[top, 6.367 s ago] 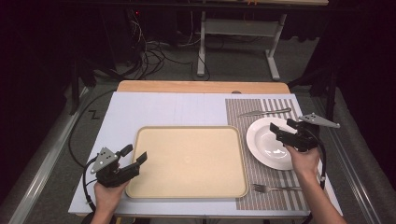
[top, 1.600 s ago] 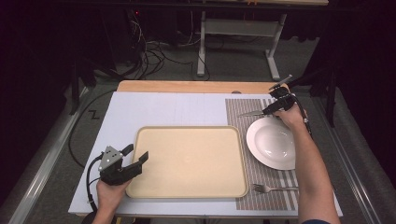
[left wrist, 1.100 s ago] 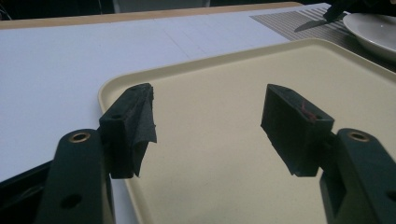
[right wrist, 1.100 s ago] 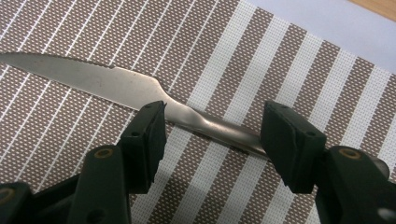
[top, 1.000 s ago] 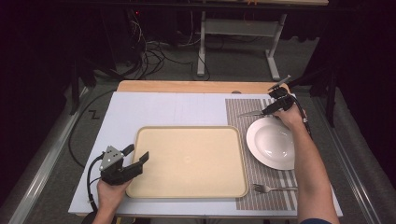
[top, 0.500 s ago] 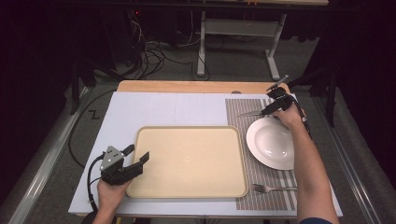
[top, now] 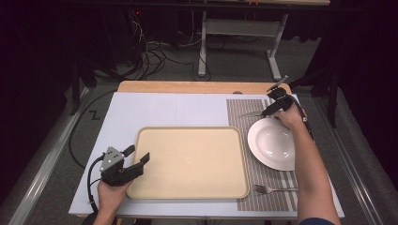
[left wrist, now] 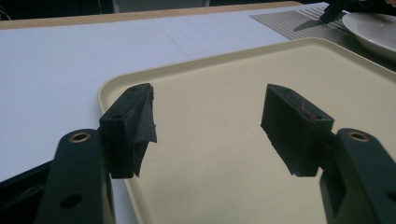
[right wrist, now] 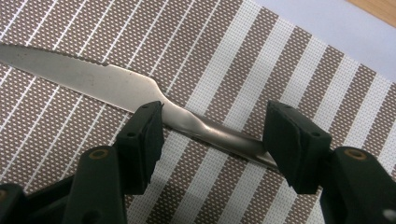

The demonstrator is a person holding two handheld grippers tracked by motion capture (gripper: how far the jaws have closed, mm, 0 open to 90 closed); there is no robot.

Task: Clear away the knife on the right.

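Observation:
A steel table knife (right wrist: 93,77) lies on the brown striped placemat (right wrist: 233,56), at the mat's far end in the high view (top: 251,114). My right gripper (right wrist: 215,114) stands over it, open. Its jaws have just been opening, and the knife's handle lies between them without being pressed by the pads. The same gripper (top: 267,111) is behind the white plate (top: 272,143). My left gripper (top: 137,153) rests open at the front left corner of the beige tray (top: 187,161), jaws (left wrist: 208,100) apart over the tray's bare surface (left wrist: 224,70).
A fork (top: 274,189) lies on the placemat's near end. The plate's rim (left wrist: 373,23) and the knife tip show far off in the left gripper view. White board covers the table left of the tray; a wooden strip runs along the far edge.
Since the oldest frame my right hand has gone from above the plate to the knife at the mat's far end. Over the last second both hands stay where they are.

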